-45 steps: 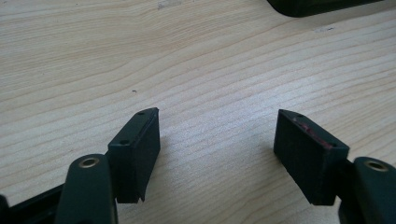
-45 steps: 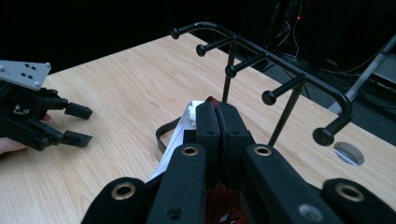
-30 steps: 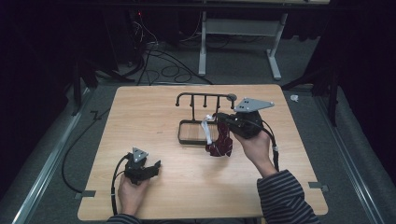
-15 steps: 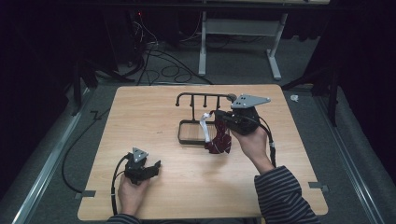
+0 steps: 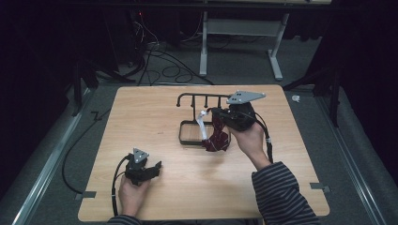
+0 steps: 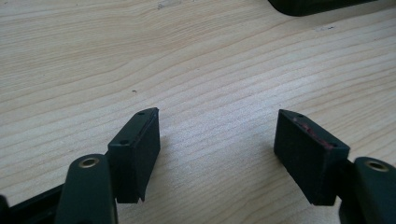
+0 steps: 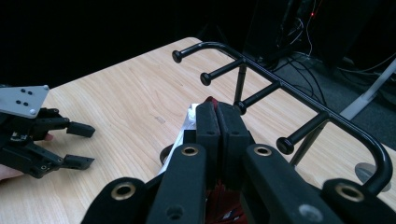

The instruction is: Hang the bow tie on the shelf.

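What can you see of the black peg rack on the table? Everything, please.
The black peg rack looks like thin painted metal tube: a top rail with curved ends, four short knob-tipped pegs pointing sideways, and an upright post down to a rounded rectangular base frame lying flat on the wooden table. It stands upright near the table's middle, toward the far edge. All pegs look bare. The dark red item held in the shut right gripper hangs just beside the base; contact is unclear.
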Demonstrator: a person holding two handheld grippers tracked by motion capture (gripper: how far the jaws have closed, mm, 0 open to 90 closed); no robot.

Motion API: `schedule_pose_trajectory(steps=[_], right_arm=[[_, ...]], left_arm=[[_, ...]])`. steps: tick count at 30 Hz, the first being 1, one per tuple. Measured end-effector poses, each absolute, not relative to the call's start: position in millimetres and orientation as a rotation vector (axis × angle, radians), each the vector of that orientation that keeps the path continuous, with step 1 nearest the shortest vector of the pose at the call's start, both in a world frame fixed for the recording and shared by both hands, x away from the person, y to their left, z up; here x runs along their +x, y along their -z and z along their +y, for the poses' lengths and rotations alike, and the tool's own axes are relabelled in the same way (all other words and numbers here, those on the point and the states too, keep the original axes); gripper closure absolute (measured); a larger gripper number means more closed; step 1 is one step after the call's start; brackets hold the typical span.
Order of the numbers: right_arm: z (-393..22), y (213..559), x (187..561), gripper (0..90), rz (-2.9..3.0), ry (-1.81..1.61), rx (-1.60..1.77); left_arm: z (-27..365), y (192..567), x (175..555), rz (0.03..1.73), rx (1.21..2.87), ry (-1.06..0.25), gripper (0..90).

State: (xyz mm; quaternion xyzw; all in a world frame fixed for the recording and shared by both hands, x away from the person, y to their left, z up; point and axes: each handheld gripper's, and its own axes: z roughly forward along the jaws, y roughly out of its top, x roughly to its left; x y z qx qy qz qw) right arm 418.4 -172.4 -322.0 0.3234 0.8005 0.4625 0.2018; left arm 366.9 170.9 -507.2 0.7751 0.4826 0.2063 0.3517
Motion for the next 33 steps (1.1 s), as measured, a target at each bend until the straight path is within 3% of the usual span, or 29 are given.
schedule_pose_trajectory(steps=[33], right_arm=[[-156,323,455,90.0,2.235,-1.234,0.978]], left_arm=[[172,507,367,1.252,1.993,-0.527,31.9]])
